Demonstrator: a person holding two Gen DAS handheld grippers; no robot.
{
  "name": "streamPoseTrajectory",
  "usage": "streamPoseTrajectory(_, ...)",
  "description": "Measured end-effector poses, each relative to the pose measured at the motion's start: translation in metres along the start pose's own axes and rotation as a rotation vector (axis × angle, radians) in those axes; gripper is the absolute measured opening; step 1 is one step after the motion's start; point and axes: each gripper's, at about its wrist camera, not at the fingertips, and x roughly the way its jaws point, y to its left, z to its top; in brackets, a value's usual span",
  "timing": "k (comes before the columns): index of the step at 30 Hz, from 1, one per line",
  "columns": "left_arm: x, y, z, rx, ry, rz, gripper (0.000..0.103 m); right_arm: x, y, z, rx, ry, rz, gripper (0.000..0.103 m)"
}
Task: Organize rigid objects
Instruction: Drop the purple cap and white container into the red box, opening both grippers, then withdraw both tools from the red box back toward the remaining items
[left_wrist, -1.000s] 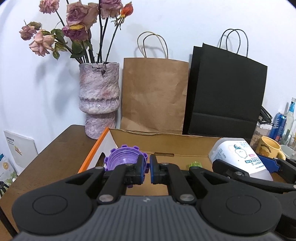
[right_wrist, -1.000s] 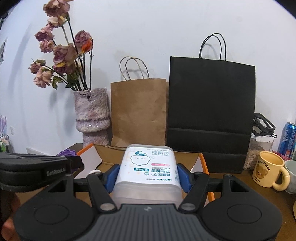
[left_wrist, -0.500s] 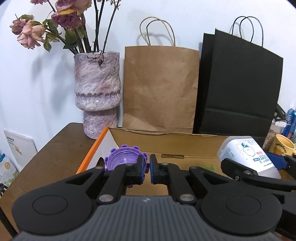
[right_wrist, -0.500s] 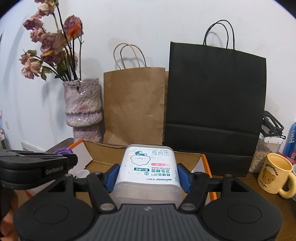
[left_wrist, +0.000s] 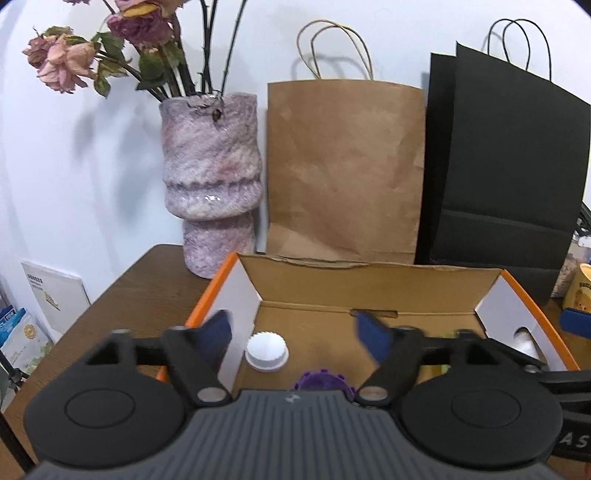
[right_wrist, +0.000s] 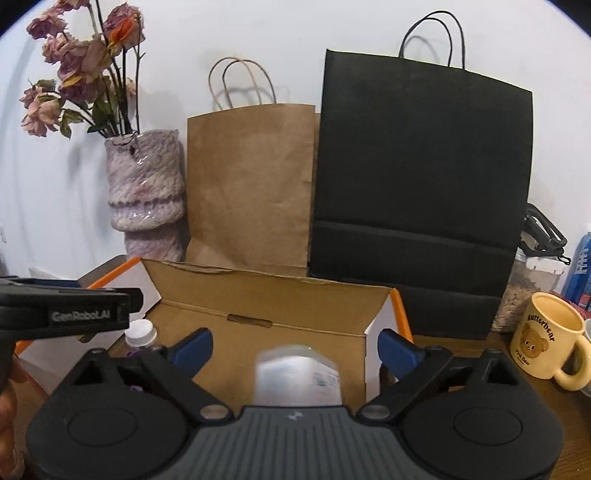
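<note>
Both grippers tilt gently downward over an open cardboard box (left_wrist: 369, 291) with orange edges, standing on a brown wooden table (left_wrist: 129, 295).

The left gripper (left_wrist: 295, 332) has just been opening: its blue-padded fingers (left_wrist: 218, 330) stand wide apart, one over the box's left wall, the other over the box floor. Nothing is between the pads. The purple toothed cap (left_wrist: 323, 380) lies on the box floor just under the gripper's body, only its far edge showing (the rest is hidden by the housing).

The right gripper (right_wrist: 295, 349) has also just been opening, and its jaws stand wide. The translucent cotton-bud box (right_wrist: 297, 376) sits between them, blurred, touching neither pad; whether it already rests on the box floor cannot be told.

The left wrist view alone shows a white ribbed cap (left_wrist: 266, 350) on the box floor near the left wall, plainly from above, a little green item at the right of the floor, mostly hidden, and a white booklet (left_wrist: 55, 291) leaning beside the table's left end.

The right wrist view shows that white cap (right_wrist: 140, 332) only partly, behind the left gripper's side arm, which crosses its left edge with a hand (right_wrist: 7, 406) below it. It alone shows the yellow bear mug (right_wrist: 546, 339) whole, a clear food container with a black clip lid, and a blue can at the far right.

Behind the box in both views stand a mottled purple vase (left_wrist: 210, 177) of dried roses, a brown paper bag (left_wrist: 343, 170) and a black paper bag (right_wrist: 421, 184).
</note>
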Motion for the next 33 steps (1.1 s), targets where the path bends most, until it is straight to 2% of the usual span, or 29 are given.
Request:
streamPoseTrajectory(1, -0.001, 0.001, 0.000, -0.003, -0.010, 0.006, 0.103, -0.001, -0.002, 0.000, 0.009, -0.001, -0.001, 0.103)
streamPoseTrajectory(33, -0.022, -0.001, -0.004, 0.011, -0.039, 0.030, 0.103, -0.029, -0.003, -0.004, -0.006, -0.029, -0.011, 0.103)
